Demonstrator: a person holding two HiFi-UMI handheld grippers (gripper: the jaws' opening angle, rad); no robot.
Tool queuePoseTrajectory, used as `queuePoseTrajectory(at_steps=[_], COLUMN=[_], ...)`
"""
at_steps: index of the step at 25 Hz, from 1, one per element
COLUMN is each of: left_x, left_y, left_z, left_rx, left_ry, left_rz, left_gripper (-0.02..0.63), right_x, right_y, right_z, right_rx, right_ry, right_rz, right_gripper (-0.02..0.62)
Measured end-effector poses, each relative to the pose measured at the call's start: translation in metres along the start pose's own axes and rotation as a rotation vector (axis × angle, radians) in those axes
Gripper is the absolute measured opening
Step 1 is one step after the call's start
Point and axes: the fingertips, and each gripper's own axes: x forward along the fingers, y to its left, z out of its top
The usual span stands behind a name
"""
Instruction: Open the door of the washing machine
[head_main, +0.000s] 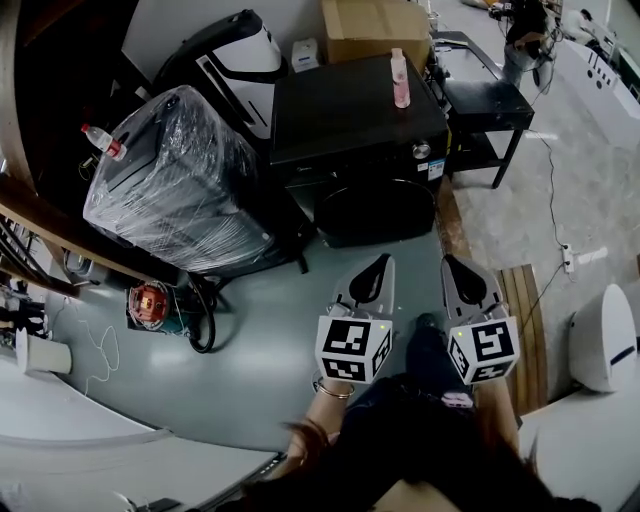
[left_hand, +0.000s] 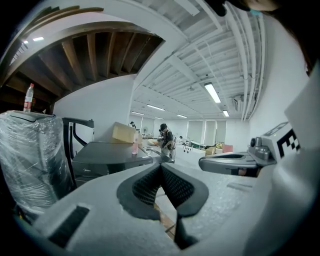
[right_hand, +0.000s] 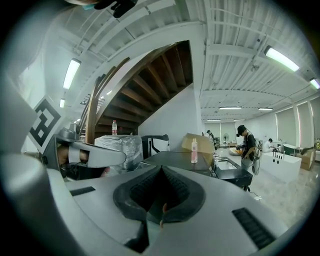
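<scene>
- Left gripper (head_main: 378, 262), held just in front of the washing machine (head_main: 355, 120), has its jaws pressed together with nothing between them; it points toward the machine's front.
- Right gripper (head_main: 451, 262), beside the left one and off the machine's front right corner, is likewise closed and empty.
- A plastic-wrapped appliance (head_main: 180, 185) stands just left of the washing machine, with a red-capped bottle (head_main: 103, 142) on top.
- An orange cable reel (head_main: 150, 303) lies on the floor (head_main: 260, 350), left of the machine and in front of the wrapped appliance.
- The washing machine is black; its round door (head_main: 378, 212) faces both grippers, sits flush in the front and is untouched.
- A pink bottle (head_main: 400, 78) stands upright on the machine's top, near the back right corner.
- A cardboard box (head_main: 375, 28) sits behind the machine.
- A low black table (head_main: 490, 105) stands just right of the machine.
</scene>
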Motion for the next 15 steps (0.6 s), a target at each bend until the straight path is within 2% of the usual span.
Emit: queuePoseTrajectory(at_steps=[9,15], left_x=[0.077,0.127], left_y=[0.004,0.008], left_z=[0.011,0.012], left_rx=[-0.031,-0.042], left_ry=[0.019,0.034], left_rz=[-0.01,0.01], left_gripper=[0.012,0.012], right_x=[0.051,0.086], right_y=[-0.058,-0.094], right_z=[0.004,-0.001], right_rx=[-0.016,-0.015], right_ry=[0.017,0.045], right_rz=[0.017,0.049], right_gripper=[-0.002,-0.002])
